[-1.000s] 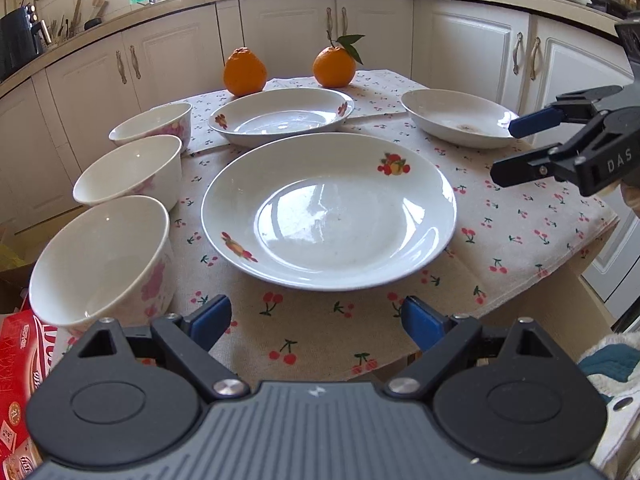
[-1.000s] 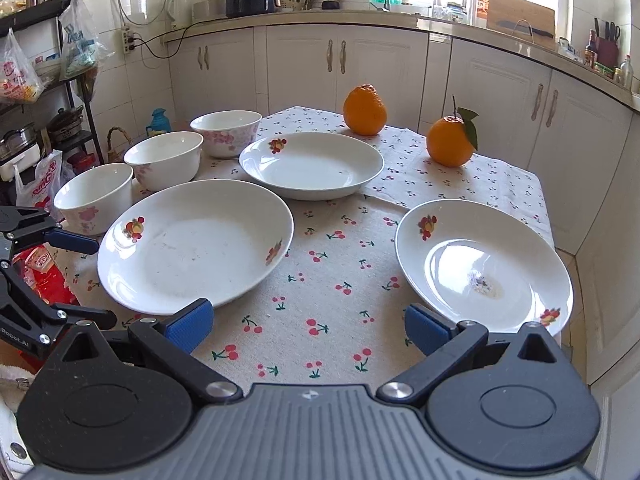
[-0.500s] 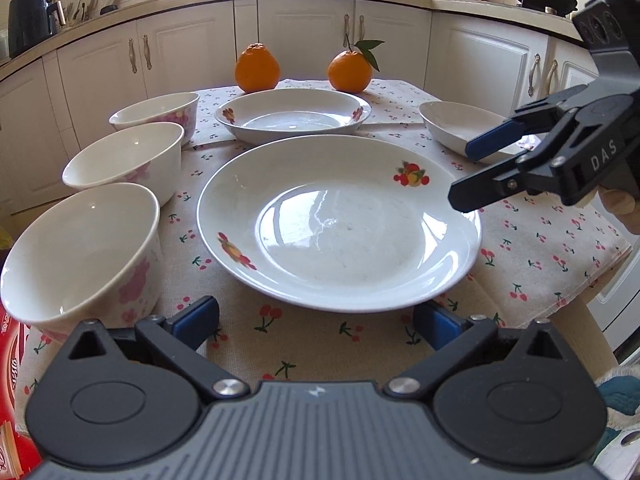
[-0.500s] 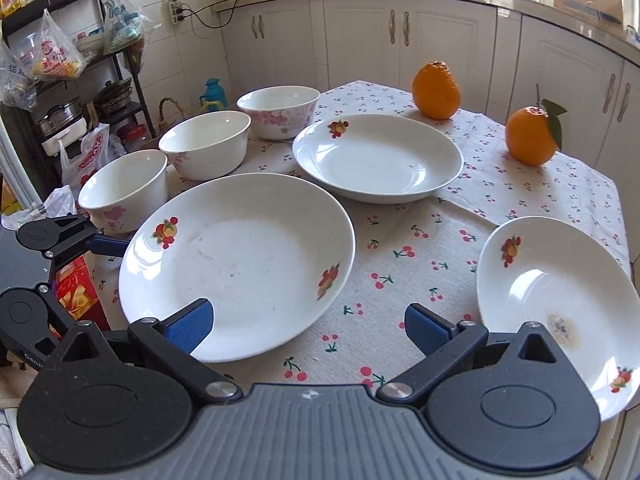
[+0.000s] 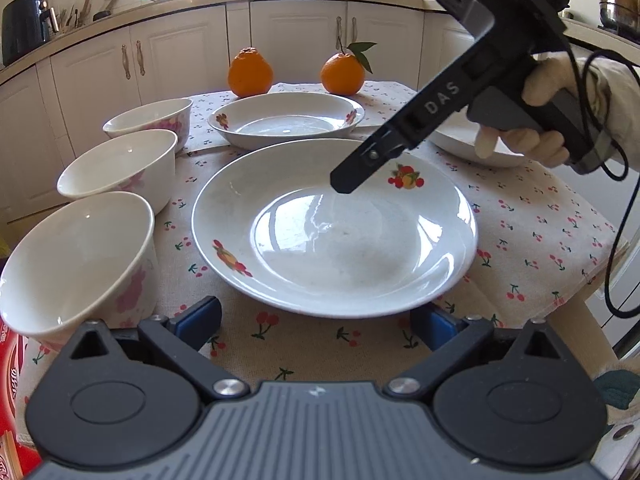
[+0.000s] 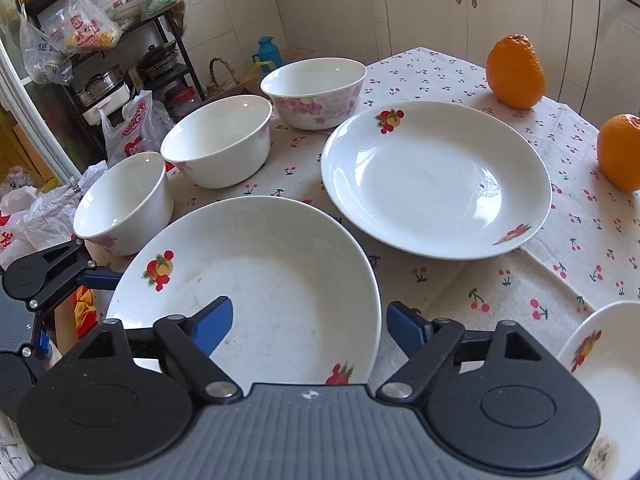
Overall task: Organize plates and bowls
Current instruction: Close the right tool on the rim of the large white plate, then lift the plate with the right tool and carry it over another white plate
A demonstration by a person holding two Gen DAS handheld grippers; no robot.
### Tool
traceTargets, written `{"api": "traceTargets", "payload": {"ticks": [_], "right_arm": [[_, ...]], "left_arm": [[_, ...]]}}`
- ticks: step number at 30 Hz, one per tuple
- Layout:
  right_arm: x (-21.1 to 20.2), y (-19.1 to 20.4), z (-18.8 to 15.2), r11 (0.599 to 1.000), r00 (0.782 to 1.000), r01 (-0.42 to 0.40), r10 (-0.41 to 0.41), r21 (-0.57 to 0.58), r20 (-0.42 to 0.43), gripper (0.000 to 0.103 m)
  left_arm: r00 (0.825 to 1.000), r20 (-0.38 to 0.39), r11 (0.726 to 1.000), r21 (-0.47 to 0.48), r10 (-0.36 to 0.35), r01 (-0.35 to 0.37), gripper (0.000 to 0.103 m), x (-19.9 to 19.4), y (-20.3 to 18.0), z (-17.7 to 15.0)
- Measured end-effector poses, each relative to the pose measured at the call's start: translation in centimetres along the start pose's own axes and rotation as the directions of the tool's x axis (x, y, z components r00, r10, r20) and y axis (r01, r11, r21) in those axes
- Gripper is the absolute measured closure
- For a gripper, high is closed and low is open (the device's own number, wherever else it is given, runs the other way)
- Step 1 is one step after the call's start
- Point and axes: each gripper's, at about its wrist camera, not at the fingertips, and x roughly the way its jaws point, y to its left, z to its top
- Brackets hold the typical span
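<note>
A large white plate [image 5: 336, 232] with fruit prints lies on the cherry cloth right in front of my left gripper [image 5: 318, 318]. Its jaws stand wide and are closing a little, with the plate's near rim just ahead of the blue pads and nothing pressed. My right gripper [image 6: 308, 326] straddles this plate's [image 6: 260, 280] right rim, one pad over the inside and one outside. Those jaws are closing and the pads do not touch it. Three bowls [image 5: 76, 264] [image 5: 120, 168] [image 5: 150, 118] line the left edge. A second plate [image 5: 286, 120] sits behind, and a third [image 6: 600, 372] to the right.
Two oranges [image 5: 250, 72] [image 5: 342, 74] stand at the table's far end. White cabinets [image 5: 296, 44] ring the table. A gloved hand [image 5: 540, 120] holds the right gripper above the third plate. Plastic bags and a shelf rack [image 6: 80, 40] stand beyond the bowls. A red package [image 5: 12, 364] lies low at left.
The right gripper swung left from beside the small right plate to over the big plate's rim, tilted further down, and its jaws narrowed. The left gripper stayed in place.
</note>
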Motion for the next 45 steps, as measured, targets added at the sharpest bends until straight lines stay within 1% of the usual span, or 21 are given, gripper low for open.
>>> {"api": "traceTargets", "payload": {"ticks": [2, 4, 6, 8, 13, 16, 18, 24, 32, 39, 45], "right_arm": [[0.5, -0.4, 0.5, 1.0, 1.0, -0.01, 0.01, -0.003, -0.019, 0.028], [0.9, -0.5, 0.9, 0.999, 0.999, -0.027, 0.026, -0.017, -0.042, 0.033], [1.2, -0.4, 1.2, 0.999, 0.998, -0.03, 0.027, -0.037, -0.061, 0.035], [1.4, -0.4, 1.4, 0.998, 0.996, -0.026, 0.021, -0.058, -0.083, 0.04], [1.8, -1.2, 2.3, 0.996, 0.991, -0.058, 0.05, -0.068, -0.127, 0.046], [2.0, -1.5, 2.6, 0.995, 0.987, -0.073, 0.064, -0.062, -0.144, 0.046], [2.0, -1.4, 2.5, 0.995, 0.987, -0.069, 0.057, -0.078, -0.148, 0.046], [1.8, -1.3, 2.4, 0.995, 0.988, -0.066, 0.054, -0.08, -0.143, 0.046], [0.4, -1.0, 2.1, 0.994, 0.991, -0.07, 0.061, -0.081, -0.117, 0.046], [-1.0, -1.4, 1.4, 0.996, 0.995, -0.047, 0.041, -0.072, -0.092, 0.046], [-2.8, -2.2, 0.8, 0.998, 0.998, -0.027, 0.024, -0.057, -0.058, 0.046]], "left_arm": [[1.0, 0.002, 1.0, -0.004, -0.006, 0.006, 0.006, -0.1, 0.1, -0.1], [1.0, 0.008, 1.0, 0.005, -0.013, 0.013, 0.01, -0.2, -0.1, -0.1], [1.0, 0.01, 1.0, 0.011, -0.02, 0.019, 0.013, -0.3, -0.1, -0.1], [1.0, 0.011, 1.0, 0.011, -0.025, 0.024, 0.014, -0.4, -0.2, 0.0], [1.0, 0.004, 0.999, 0.015, -0.031, 0.031, 0.015, -0.3, -0.2, 0.2], [0.999, 0.0, 0.999, 0.025, -0.041, 0.041, 0.017, -0.2, -0.3, 0.3], [0.999, -0.005, 0.999, 0.026, -0.044, 0.044, 0.017, -0.1, -0.3, 0.4], [0.998, -0.023, 0.998, 0.036, -0.052, 0.053, 0.018, 0.0, -0.1, 0.7], [0.998, -0.044, 0.996, 0.064, -0.053, 0.056, 0.019, -0.1, -0.5, 1.2], [0.996, -0.043, 0.993, 0.08, -0.078, 0.081, 0.019, -0.4, -1.1, 2.2], [0.993, -0.058, 0.988, 0.107, -0.103, 0.109, 0.019, 0.2, -1.7, 3.5]]}}
